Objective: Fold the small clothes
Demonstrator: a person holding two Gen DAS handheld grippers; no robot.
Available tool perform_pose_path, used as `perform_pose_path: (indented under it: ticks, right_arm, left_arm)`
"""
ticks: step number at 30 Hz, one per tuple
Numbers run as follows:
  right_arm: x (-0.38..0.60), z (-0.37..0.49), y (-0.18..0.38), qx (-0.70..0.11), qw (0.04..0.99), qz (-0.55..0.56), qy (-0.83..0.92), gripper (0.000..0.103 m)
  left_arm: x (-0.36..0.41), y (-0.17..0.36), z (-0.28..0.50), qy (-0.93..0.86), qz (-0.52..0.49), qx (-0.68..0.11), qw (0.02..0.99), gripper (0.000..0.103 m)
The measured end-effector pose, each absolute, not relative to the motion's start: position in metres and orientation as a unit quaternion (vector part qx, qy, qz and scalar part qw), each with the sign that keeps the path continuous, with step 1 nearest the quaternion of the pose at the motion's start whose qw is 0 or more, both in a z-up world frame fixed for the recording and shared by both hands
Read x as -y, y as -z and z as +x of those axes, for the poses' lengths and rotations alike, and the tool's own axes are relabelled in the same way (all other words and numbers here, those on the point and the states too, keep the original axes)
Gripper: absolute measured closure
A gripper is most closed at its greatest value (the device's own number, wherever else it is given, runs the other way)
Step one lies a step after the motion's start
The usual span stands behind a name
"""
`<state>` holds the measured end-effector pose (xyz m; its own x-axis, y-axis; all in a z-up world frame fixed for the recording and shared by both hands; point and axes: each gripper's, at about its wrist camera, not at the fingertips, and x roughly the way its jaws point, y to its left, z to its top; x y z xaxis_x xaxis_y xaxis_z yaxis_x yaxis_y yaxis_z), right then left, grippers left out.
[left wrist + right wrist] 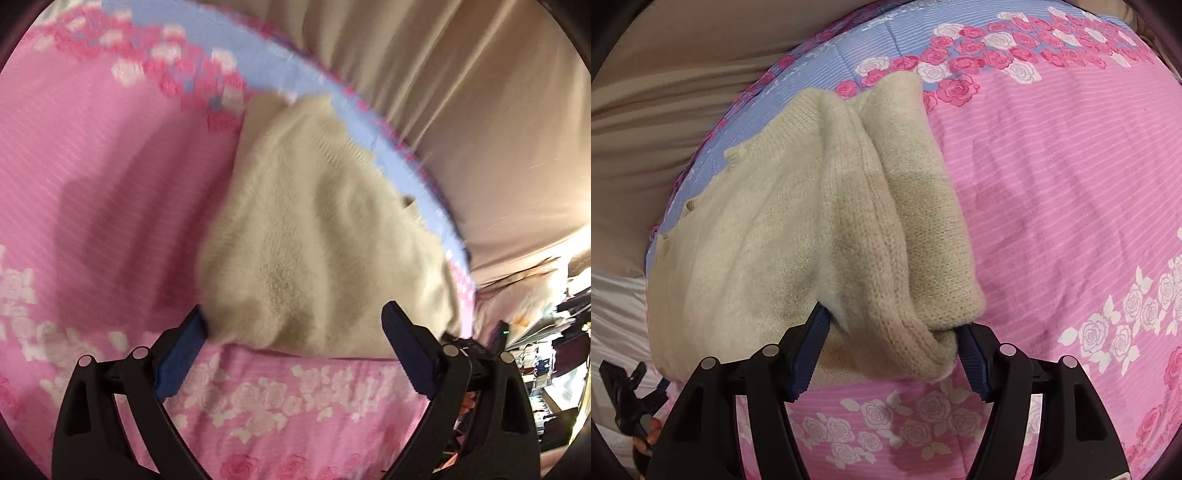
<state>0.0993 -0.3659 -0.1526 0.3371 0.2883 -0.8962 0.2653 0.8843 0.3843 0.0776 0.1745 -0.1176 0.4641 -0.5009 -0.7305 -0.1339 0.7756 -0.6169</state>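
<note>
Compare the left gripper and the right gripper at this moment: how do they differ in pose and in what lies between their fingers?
The left gripper stands wide open at the near edge of the cream knit garment; the right gripper is narrower, with a bunched fold of that garment between its fingers. The left view is blurred, the right sharp. Both have blue pads and hang over the pink rose bedspread.

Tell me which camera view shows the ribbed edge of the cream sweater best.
The right wrist view. There the cream sweater is sharp, and its ribbed edge runs down between the right tongs. The left wrist view is blurred by motion: it shows only a fuzzy cream mass on the pink floral bedsheet, with no rib visible.
</note>
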Motion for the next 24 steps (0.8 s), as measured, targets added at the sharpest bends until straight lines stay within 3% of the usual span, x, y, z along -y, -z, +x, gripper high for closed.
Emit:
perform_pose_path:
  ticks: [5,12,13,14,15,16,17,18,21,24]
  right_arm:
    - [0.364,0.098,0.154,-0.574,0.787,0.226,-0.009,0.037]
    - [0.357,0.107,0.158,-0.577,0.785,0.226,0.017,0.034]
    - [0.358,0.108,0.157,-0.577,0.784,0.229,0.019,0.037]
    - [0.359,0.108,0.156,-0.574,0.785,0.232,0.022,0.049]
    - [0.361,0.108,0.154,-0.569,0.788,0.234,0.020,0.059]
    - [0.360,0.109,0.152,-0.563,0.792,0.237,0.011,0.076]
    - [0.361,0.109,0.149,-0.558,0.794,0.240,0.006,0.080]
    - [0.359,0.110,0.144,-0.552,0.800,0.237,0.006,0.082]
    - [0.357,0.111,0.122,-0.531,0.817,0.225,0.003,0.086]
    - [0.365,0.109,0.089,-0.503,0.835,0.223,-0.005,0.088]
  left_arm:
    - [-0.199,0.107,0.049,0.060,-0.240,-0.523,0.816,0.011]
    - [-0.195,0.143,0.078,0.031,-0.289,-0.534,0.794,0.011]
    - [-0.189,0.147,0.087,0.033,-0.307,-0.533,0.788,0.012]
    - [-0.185,0.148,0.095,0.032,-0.319,-0.528,0.787,0.012]
    - [-0.182,0.148,0.101,0.030,-0.324,-0.522,0.788,0.017]
    - [-0.178,0.148,0.108,0.042,-0.334,-0.516,0.787,0.040]
    - [-0.176,0.150,0.115,0.053,-0.342,-0.522,0.780,0.051]
    - [-0.175,0.152,0.120,0.051,-0.348,-0.529,0.772,0.068]
    - [-0.176,0.137,0.123,0.051,-0.355,-0.526,0.772,0.080]
    - [-0.175,0.111,0.112,0.058,-0.358,-0.506,0.782,0.083]
